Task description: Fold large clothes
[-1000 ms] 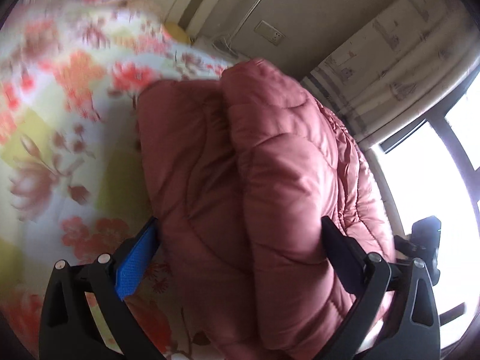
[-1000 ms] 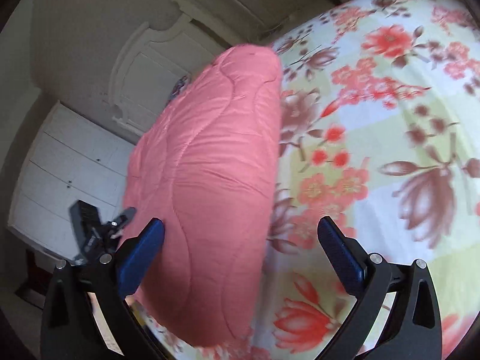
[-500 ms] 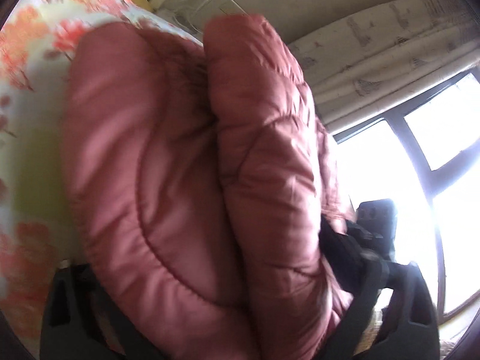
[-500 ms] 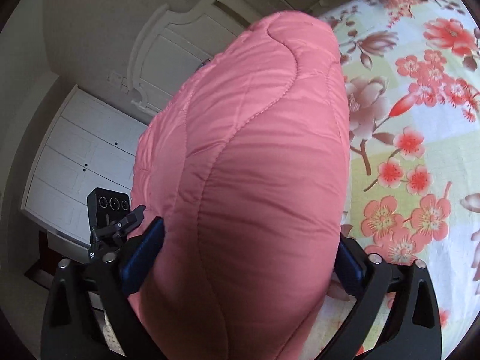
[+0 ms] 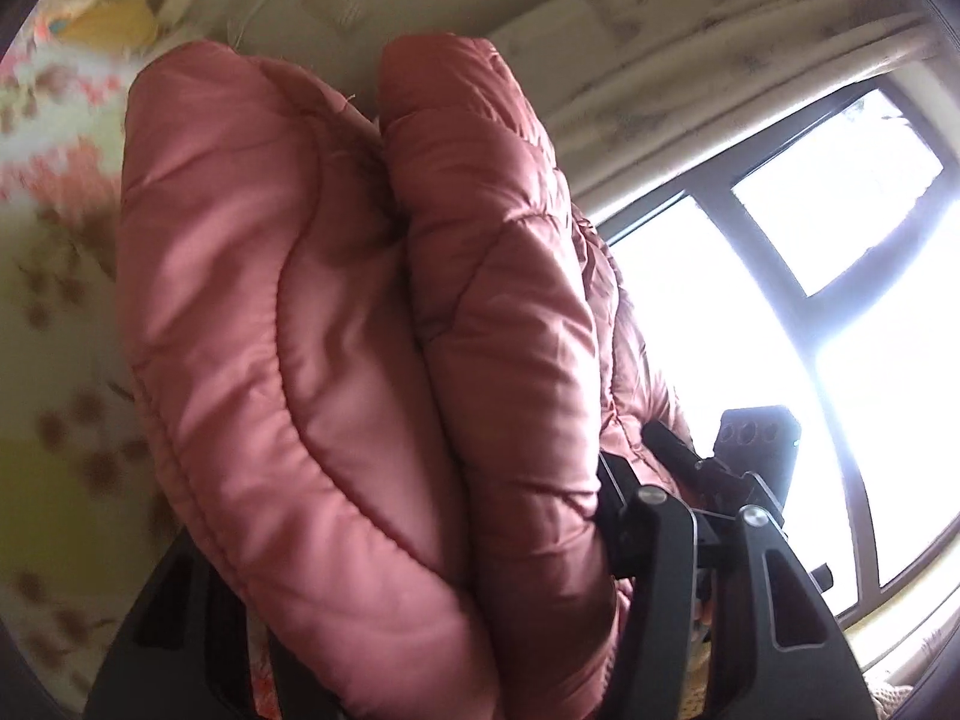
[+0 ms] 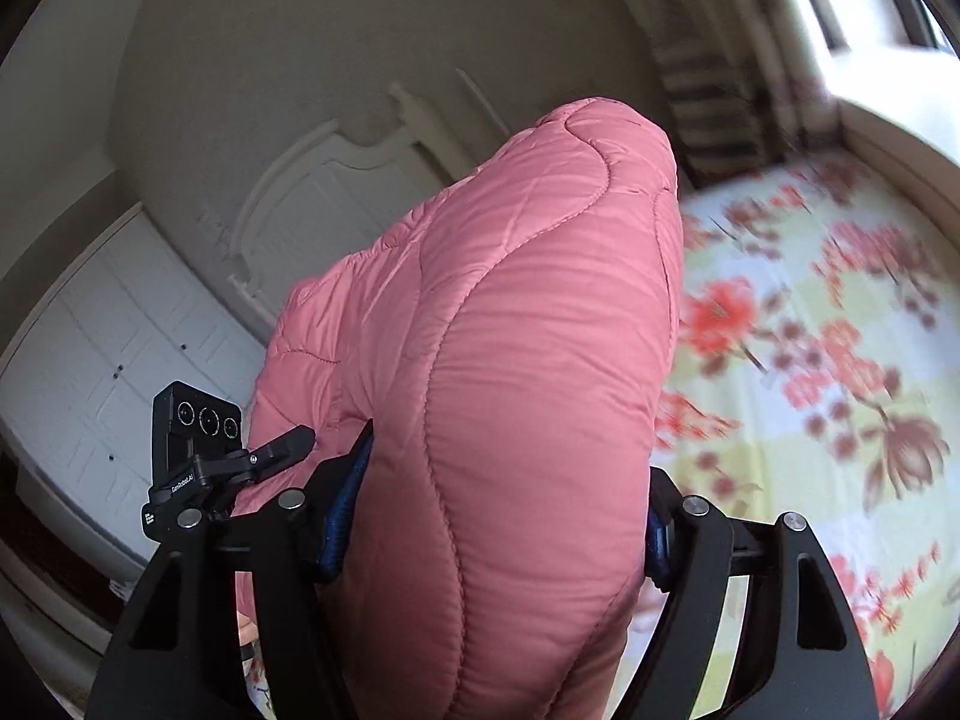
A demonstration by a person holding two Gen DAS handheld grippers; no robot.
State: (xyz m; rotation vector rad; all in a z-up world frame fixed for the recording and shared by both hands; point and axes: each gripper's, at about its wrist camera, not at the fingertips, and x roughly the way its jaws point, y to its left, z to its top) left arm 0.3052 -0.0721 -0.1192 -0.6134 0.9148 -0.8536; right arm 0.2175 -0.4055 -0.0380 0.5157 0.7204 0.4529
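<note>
Both grippers, left gripper [image 5: 414,546] and right gripper [image 6: 498,516], closing, pinch the pink quilted jacket [image 6: 516,360], hiding the floral bedsheet [image 6: 810,330].

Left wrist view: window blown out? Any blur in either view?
Left wrist: window clipped to white, pink quilted jacket sharp, floral bedsheet smeared. Right wrist: even light, jacket crisp, bedsheet motion-blurred. Fisheye bends the room edges in both.

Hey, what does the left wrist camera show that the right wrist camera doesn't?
Only the left wrist view shows the big bright window, a yellow thing at top left, and two padded folds side by side. Only the right wrist view shows the white cabinet doors. Both show the pink quilted jacket clamped in that gripper and the floral bedsheet.
</note>
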